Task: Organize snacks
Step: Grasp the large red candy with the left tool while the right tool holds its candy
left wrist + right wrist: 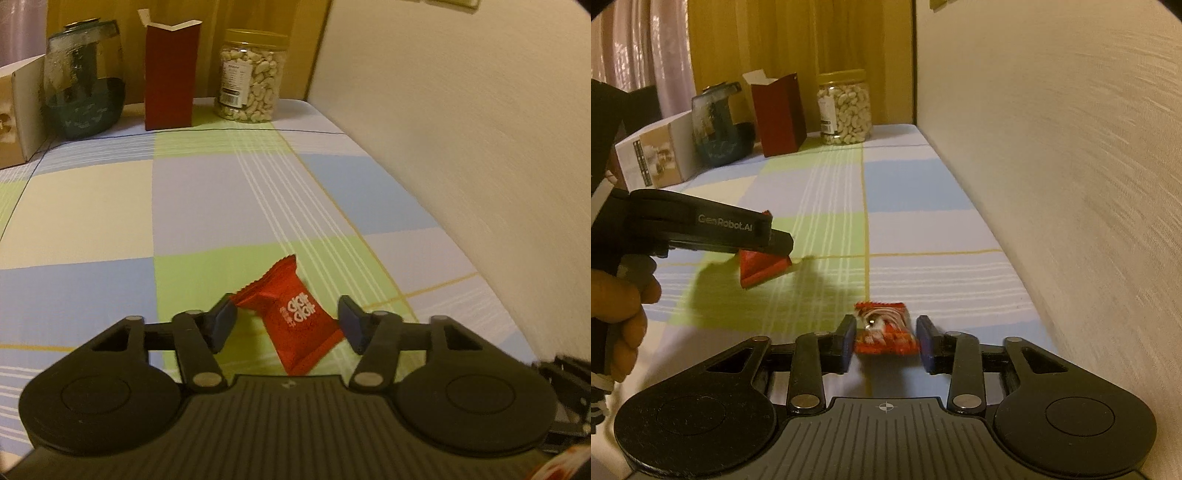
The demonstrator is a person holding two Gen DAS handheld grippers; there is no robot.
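My left gripper [288, 323] partly open around red packet [295, 317] on checked cloth [207, 206], packet's long axis diagonal, pads not pressing. My right gripper [886, 341] straddles striped packet [884, 328], lying crosswise, ungripped.

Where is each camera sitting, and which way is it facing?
Left wrist: on the left hand-held gripper, looking down its fingers at a red snack packet between them.
Right wrist: on the right hand-held gripper, over a red-and-white packet; a hand shows at left.
Shared: cashew jar, red carton, checked cloth.
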